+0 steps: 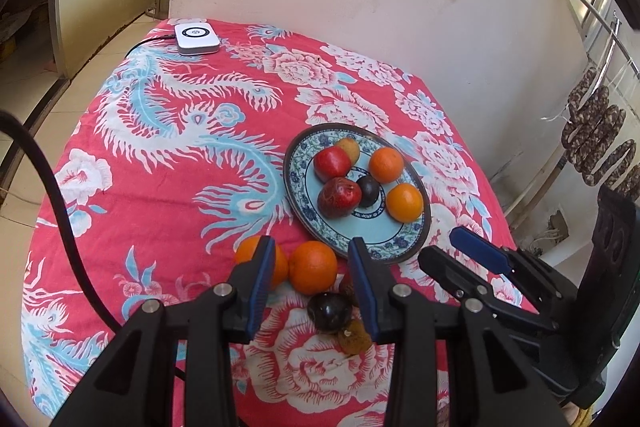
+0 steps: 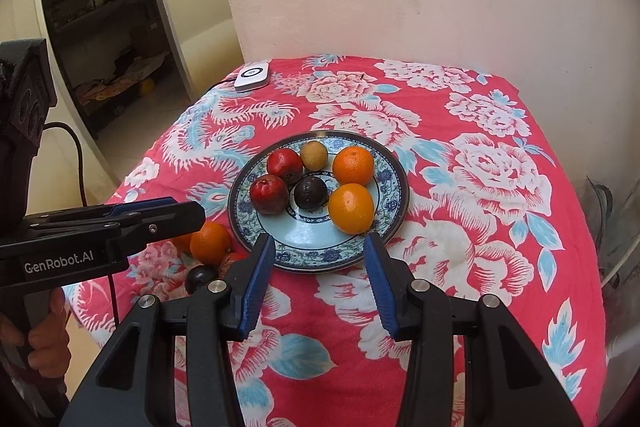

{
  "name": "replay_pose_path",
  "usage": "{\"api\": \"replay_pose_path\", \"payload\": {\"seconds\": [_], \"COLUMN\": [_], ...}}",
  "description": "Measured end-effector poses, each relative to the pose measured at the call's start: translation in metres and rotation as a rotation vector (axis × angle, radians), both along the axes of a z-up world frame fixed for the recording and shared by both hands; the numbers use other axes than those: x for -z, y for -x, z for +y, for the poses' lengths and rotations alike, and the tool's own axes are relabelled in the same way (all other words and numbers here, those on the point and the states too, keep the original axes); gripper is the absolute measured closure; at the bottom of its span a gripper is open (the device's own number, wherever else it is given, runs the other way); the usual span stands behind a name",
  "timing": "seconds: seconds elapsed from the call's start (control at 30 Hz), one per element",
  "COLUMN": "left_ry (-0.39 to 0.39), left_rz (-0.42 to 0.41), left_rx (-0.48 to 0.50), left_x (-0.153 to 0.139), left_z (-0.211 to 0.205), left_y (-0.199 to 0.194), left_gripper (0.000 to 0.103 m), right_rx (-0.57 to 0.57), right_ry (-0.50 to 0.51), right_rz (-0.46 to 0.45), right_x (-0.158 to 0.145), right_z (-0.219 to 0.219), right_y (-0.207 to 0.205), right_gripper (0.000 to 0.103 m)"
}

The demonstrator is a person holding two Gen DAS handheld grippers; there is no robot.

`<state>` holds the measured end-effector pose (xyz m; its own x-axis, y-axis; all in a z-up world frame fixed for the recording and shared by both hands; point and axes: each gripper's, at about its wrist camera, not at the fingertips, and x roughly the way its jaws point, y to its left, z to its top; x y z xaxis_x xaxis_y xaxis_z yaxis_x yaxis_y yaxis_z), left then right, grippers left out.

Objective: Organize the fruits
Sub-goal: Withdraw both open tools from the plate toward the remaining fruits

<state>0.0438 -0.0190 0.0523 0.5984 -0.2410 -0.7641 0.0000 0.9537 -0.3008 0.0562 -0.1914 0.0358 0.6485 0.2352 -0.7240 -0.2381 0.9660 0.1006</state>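
A blue-patterned plate (image 2: pixel 320 255) on the red flowered cloth holds two oranges (image 2: pixel 351 208), two red fruits (image 2: pixel 269 194), a dark plum (image 2: pixel 311 192) and a small yellowish fruit (image 2: pixel 314 155). Beside the plate's near left lie loose fruits: an orange (image 1: pixel 313 267), a second orange (image 1: pixel 246 254) half hidden by a finger, a dark plum (image 1: pixel 330 311), a brown wrinkled fruit (image 1: pixel 354 337) and a reddish one (image 2: pixel 230 261). My left gripper (image 1: pixel 311 243) hovers open over these loose fruits, gripping nothing. My right gripper (image 2: pixel 319 241) stands open and empty at the plate's near rim.
A white device (image 1: pixel 197 35) with a cable sits at the table's far corner by the wall. A black cable (image 1: pixel 60 211) hangs at the left edge. Sausages (image 1: pixel 596 139) hang off to the right. A hand (image 2: pixel 44 343) grips the left tool's handle.
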Motion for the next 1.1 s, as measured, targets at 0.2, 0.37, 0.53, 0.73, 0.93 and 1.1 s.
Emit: {"api": "replay_pose_path", "payload": {"seconds": [0.2,0.37,0.53,0.73,0.93,1.1], "left_ry": [-0.012,-0.013,-0.012,-0.005,0.016,0.039], "left_rz": [0.007,0.014,0.019,0.021,0.026,0.040], "left_rx": [-0.012,-0.016,-0.015,-0.012,-0.021,-0.032], "left_x": [0.004,0.008,0.011,0.014,0.021,0.027], "left_z": [0.006,0.008,0.010,0.012,0.022,0.030], "left_y": [0.012,0.021,0.027,0.033,0.040,0.041], "left_gripper": [0.064,0.064,0.064,0.064,0.064,0.064], "right_rx": [-0.011,-0.023,-0.047,-0.090,-0.135,-0.165], "right_ry": [-0.011,-0.018,-0.029,-0.031,-0.019,0.007], "right_rz": [0.004,0.022,0.037,0.049,0.067,0.069], "right_x": [0.003,0.011,0.014,0.019,0.026,0.030], "right_z": [0.004,0.006,0.011,0.024,0.037,0.048], "right_y": [0.010,0.016,0.023,0.032,0.038,0.039], "right_gripper": [0.056,0.056,0.056,0.056,0.056,0.056]}}
